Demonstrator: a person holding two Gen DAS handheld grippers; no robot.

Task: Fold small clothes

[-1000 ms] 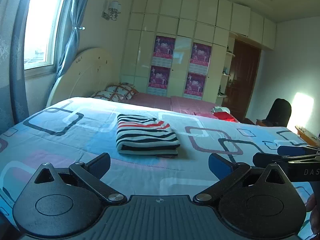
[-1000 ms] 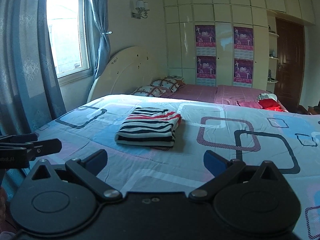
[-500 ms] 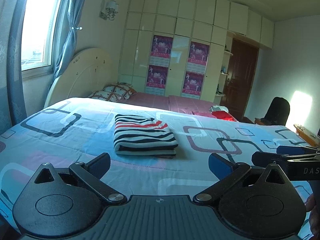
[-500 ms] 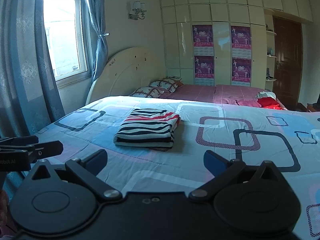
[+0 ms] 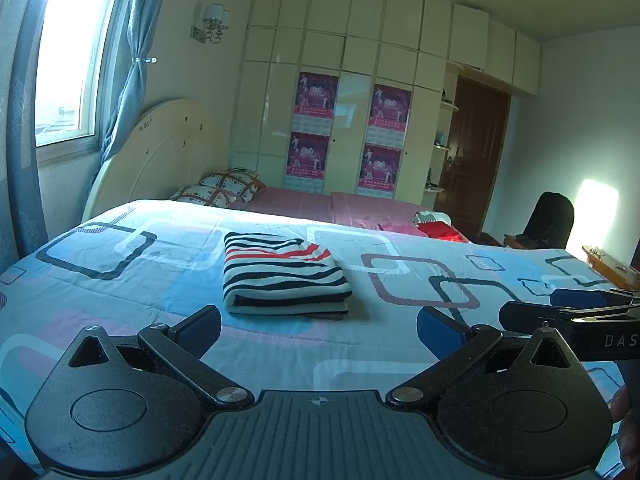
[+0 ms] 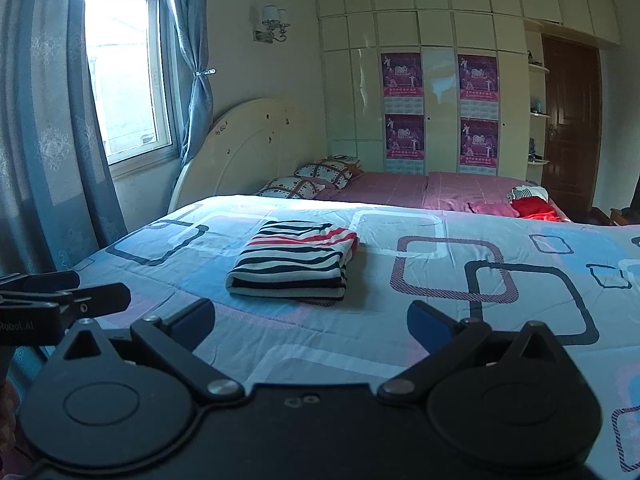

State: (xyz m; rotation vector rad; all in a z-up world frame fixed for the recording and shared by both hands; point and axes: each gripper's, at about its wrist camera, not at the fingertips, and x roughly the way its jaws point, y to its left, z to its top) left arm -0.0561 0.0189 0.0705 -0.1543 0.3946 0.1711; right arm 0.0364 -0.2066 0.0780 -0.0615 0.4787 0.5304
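Note:
A black, white and red striped garment (image 5: pixel 282 274) lies folded in a neat rectangle on the patterned blue bedspread (image 5: pixel 120 280); it also shows in the right wrist view (image 6: pixel 294 260). My left gripper (image 5: pixel 318 326) is open and empty, held above the bedspread in front of the garment. My right gripper (image 6: pixel 310 322) is open and empty, also short of the garment. The right gripper's fingers (image 5: pixel 560 312) show at the right edge of the left wrist view. The left gripper's fingers (image 6: pixel 60 296) show at the left edge of the right wrist view.
Pillows (image 6: pixel 316 180) and a pink sheet (image 6: pixel 420 190) lie at the bed's head by a cream headboard (image 6: pixel 248 148). Red and white clothes (image 6: pixel 530 202) sit at the far right. A window with blue curtains (image 6: pixel 52 140) is at left, wardrobes (image 5: pixel 348 120) behind.
Both grippers have shifted a little, so the folded garment sits slightly differently in each view. Both stay open and the garment has not moved.

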